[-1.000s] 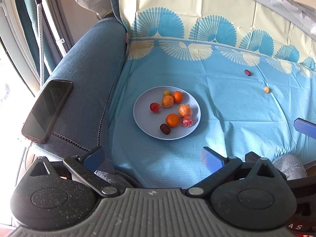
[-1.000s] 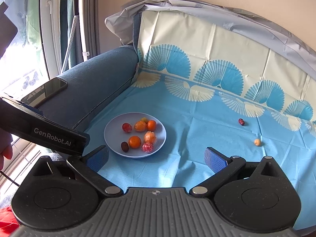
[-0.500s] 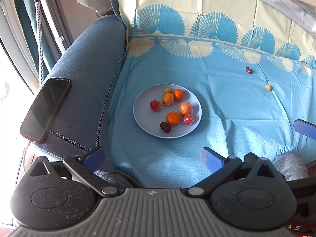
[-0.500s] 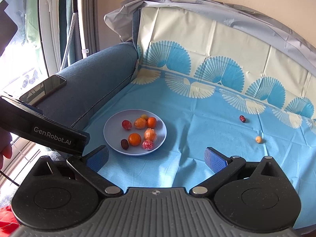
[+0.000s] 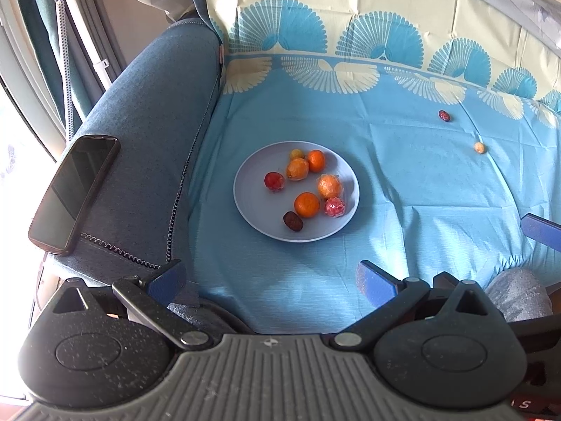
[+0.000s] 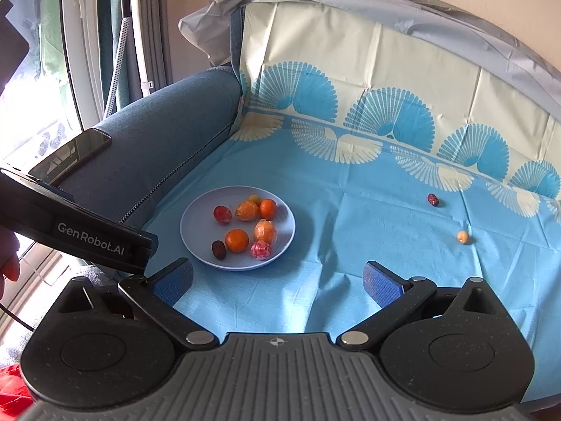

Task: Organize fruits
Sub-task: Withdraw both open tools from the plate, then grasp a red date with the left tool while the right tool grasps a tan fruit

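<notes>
Left wrist view: sofa seat under a blue cloth (image 5: 403,182), armrest (image 5: 140,147) along its left edge with a phone (image 5: 73,193) lying on it. Grey plate (image 5: 252,210) near the seat's left edge holds eight small fruits. Dark red fruit (image 5: 444,116) and pale yellow fruit (image 5: 479,147) lie loose toward the back right. Left gripper (image 5: 270,277) and right gripper (image 6: 277,282) both hang near the front edge, jaws spread wide, gripping nothing.

Left gripper (image 5: 270,280) and right gripper (image 6: 277,280) both hover with jaws spread wide, holding nothing
</notes>
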`<state>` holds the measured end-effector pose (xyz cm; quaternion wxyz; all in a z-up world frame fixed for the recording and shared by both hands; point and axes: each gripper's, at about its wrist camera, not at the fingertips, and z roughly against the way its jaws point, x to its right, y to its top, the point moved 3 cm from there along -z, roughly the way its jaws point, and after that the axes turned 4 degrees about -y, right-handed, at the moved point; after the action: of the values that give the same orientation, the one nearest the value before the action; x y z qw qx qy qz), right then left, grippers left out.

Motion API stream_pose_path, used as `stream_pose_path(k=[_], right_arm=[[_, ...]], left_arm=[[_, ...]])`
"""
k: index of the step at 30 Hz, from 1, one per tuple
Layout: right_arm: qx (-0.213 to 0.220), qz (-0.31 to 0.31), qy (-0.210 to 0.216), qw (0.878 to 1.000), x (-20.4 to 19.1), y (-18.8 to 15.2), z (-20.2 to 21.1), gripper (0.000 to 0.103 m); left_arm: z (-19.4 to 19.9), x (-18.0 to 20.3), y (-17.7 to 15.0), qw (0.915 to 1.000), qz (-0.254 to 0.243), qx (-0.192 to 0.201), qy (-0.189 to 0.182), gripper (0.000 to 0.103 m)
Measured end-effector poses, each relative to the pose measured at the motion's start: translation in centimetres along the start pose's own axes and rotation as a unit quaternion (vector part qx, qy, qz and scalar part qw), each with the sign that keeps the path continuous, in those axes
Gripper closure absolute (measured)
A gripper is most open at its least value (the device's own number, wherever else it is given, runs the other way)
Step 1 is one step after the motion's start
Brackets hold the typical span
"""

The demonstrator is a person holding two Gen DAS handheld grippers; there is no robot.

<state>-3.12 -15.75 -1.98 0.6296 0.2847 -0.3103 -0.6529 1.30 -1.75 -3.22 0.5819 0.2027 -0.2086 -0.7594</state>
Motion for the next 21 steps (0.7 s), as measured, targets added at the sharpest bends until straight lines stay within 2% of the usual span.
stream_pose_path(k=[12, 16, 21], right_arm=[[-0.029, -0.046, -0.009, 0.998, 2.7, -1.1, -3.2, 0.001], [-0.044, -0.077, -0.03, 0.996, 5.3, -1.8, -5.1, 0.001], [-0.057, -0.125, -0.076, 0.988, 10.0, -2.7, -8.3, 0.001]], left_arm=[[-3.8, 1.6, 1.1, 0.9988, -0.021, -0.043, 0.008, 0.0], [-5.7, 2.8, 2.3, 0.9976, -0.03, -0.061, 0.009, 0.0], [-8.8, 5.3, 4.4, 0.9956, -0.052, -0.077, 0.012, 0.0]])
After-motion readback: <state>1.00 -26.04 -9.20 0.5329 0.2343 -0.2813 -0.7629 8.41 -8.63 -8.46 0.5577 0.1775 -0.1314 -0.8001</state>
